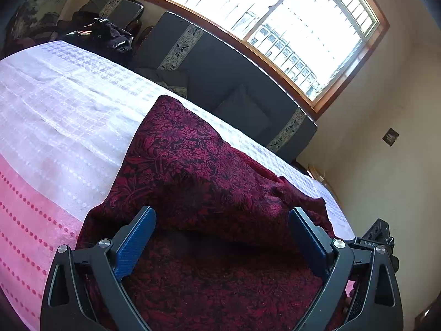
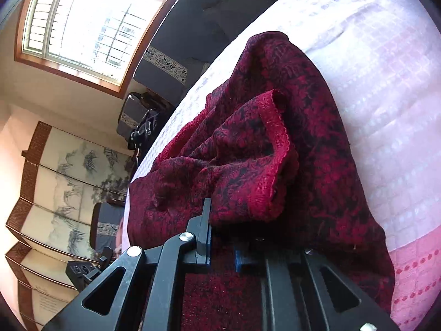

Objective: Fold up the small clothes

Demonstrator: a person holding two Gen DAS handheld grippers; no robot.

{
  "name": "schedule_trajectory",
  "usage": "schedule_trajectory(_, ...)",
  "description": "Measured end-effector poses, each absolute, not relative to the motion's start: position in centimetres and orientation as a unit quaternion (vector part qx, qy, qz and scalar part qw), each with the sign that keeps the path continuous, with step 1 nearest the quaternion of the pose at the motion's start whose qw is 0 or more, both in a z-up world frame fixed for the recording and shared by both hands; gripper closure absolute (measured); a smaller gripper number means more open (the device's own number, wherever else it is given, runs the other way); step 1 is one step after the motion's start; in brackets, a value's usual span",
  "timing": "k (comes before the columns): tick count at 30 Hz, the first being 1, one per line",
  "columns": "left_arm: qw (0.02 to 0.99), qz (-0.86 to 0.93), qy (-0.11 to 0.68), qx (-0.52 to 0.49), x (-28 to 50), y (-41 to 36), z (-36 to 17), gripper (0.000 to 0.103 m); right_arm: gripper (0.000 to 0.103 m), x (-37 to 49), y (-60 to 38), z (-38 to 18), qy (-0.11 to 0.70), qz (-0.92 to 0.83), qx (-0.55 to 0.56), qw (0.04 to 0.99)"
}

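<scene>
**Dark red garment on the bed, right jaws pinching a fold**

Left wrist view: the left gripper (image 1: 222, 222) has its jaws spread wide and released, the blue pads (image 1: 132, 244) standing apart with nothing pressed between them. Below and ahead of them lies the dark red patterned garment (image 1: 193, 171), stretching from 6 o'clock up toward the centre of the frame, one fold raised across the middle. It rests on a bed (image 1: 55, 110) covered in white checked cloth with a pink dotted band at 8 o'clock. A dark sofa (image 1: 220, 66) sits beyond the bed at 1 o'clock, under a large barred window (image 1: 261, 16). Part of the right gripper (image 1: 380, 234) shows at 4 o'clock.

Right wrist view: the right gripper (image 2: 222, 244) is rolled to one side, its jaws drawn nearly together and clenched on a bunched fold of the garment (image 2: 248, 165), whose plain red underside curls over at the centre. The bed (image 2: 386, 96) fills the frame from 1 to 4 o'clock. A painted folding screen (image 2: 60, 187) stands at 8 o'clock, the window (image 2: 82, 19) at 11 o'clock.
</scene>
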State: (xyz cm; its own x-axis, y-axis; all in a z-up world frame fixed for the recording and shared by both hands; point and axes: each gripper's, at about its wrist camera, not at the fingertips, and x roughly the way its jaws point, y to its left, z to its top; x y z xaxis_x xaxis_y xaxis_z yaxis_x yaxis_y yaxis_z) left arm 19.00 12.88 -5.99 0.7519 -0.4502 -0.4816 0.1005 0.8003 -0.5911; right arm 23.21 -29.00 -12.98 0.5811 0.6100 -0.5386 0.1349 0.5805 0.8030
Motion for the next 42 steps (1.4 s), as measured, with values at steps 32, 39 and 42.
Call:
schedule_trajectory(32, 0.903, -0.137, 0.323, -0.246, 19.3, 11.6, -5.8, 0.006, 0.040, 25.0, -36.4, -12.0, 0.356, 0.167, 0.500, 0.772)
schedule_trajectory(39, 0.906, -0.109, 0.323, -0.251, 19.1, 11.9, -6.1, 0.006, 0.095, 25.9, -35.4, -13.3, 0.421, 0.101, 0.436, 0.789)
schedule_trajectory(42, 0.906, -0.104, 0.326, -0.249, 19.2, 12.0, -6.2, 0.006, 0.098, 25.7, -35.2, -13.8, 0.416, 0.083, 0.421, 0.802)
